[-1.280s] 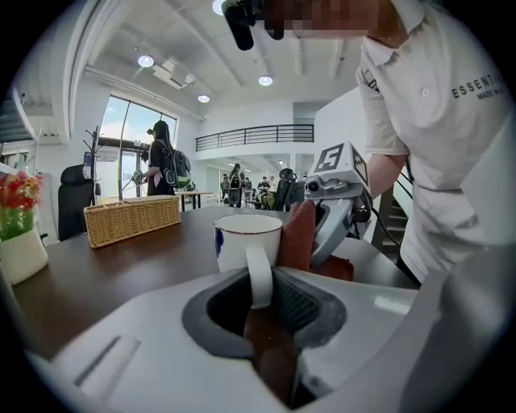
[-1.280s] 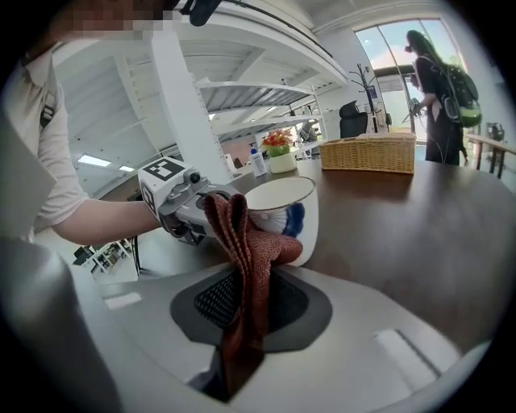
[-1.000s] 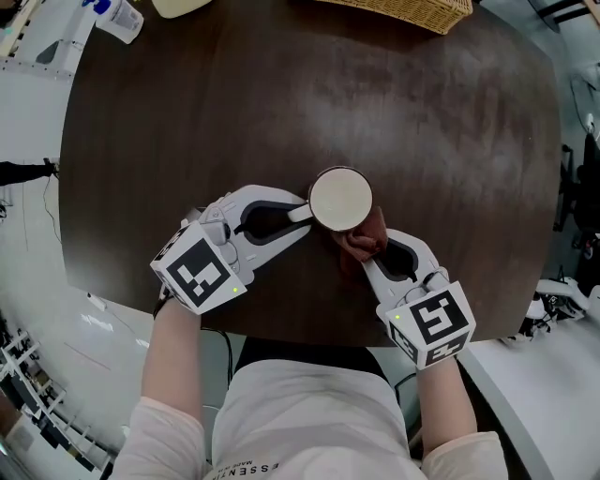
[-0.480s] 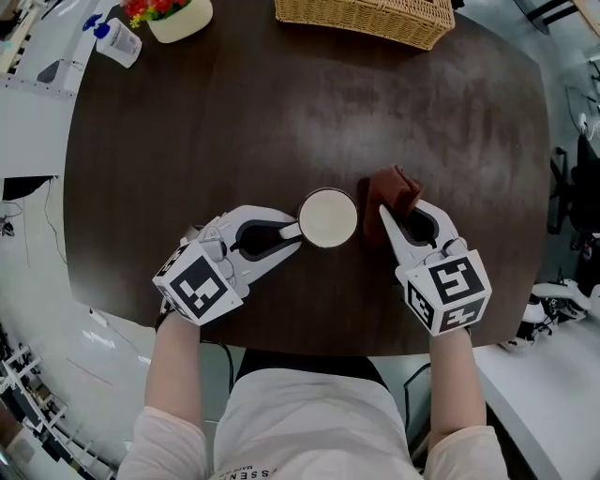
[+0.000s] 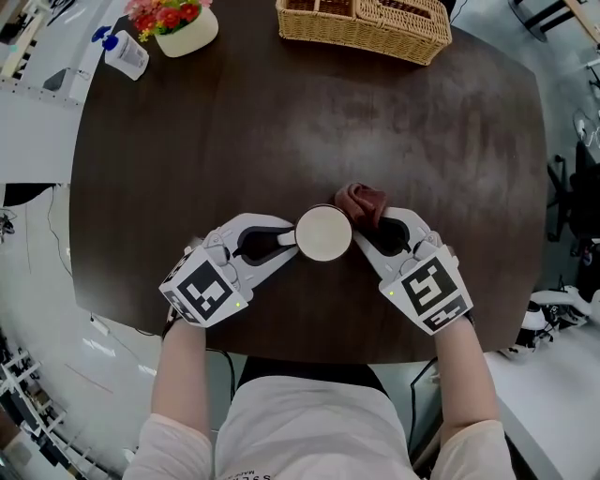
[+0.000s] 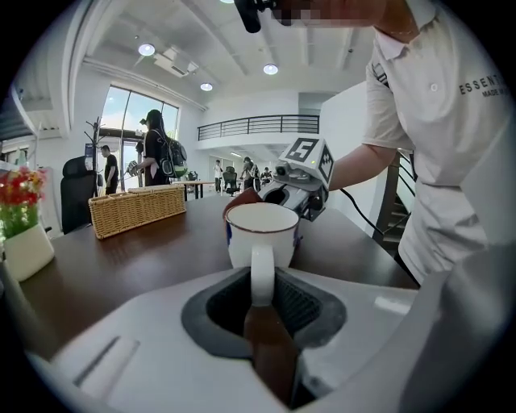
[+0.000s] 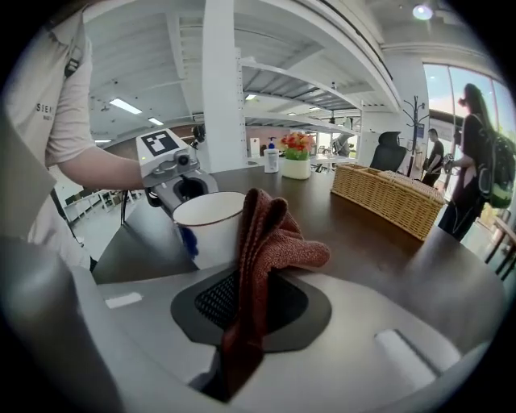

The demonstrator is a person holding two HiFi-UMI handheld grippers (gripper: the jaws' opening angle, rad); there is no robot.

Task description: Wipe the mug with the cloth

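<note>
A white mug (image 5: pixel 323 232) with a dark rim stands upright on the dark round table (image 5: pixel 281 122). My left gripper (image 5: pixel 284 237) is shut on the mug's handle (image 6: pixel 262 273), coming in from the left. A reddish-brown cloth (image 5: pixel 362 203) is pinched in my right gripper (image 5: pixel 372 232), which sits just right of the mug. In the right gripper view the cloth (image 7: pixel 262 242) rises folded between the jaws and lies against the mug's side (image 7: pixel 211 227). In the left gripper view the right gripper (image 6: pixel 297 184) shows behind the mug (image 6: pixel 262 232).
A wicker basket (image 5: pixel 366 26) stands at the table's far edge. At the far left are a white pot of flowers (image 5: pixel 172 24) and a small bottle (image 5: pixel 124 52). The table's near edge (image 5: pixel 309 352) runs close below both grippers.
My right gripper swung the cloth from the mug's near right side out to the right, then back in against the mug's far right side. The mug and left gripper shifted slightly.
</note>
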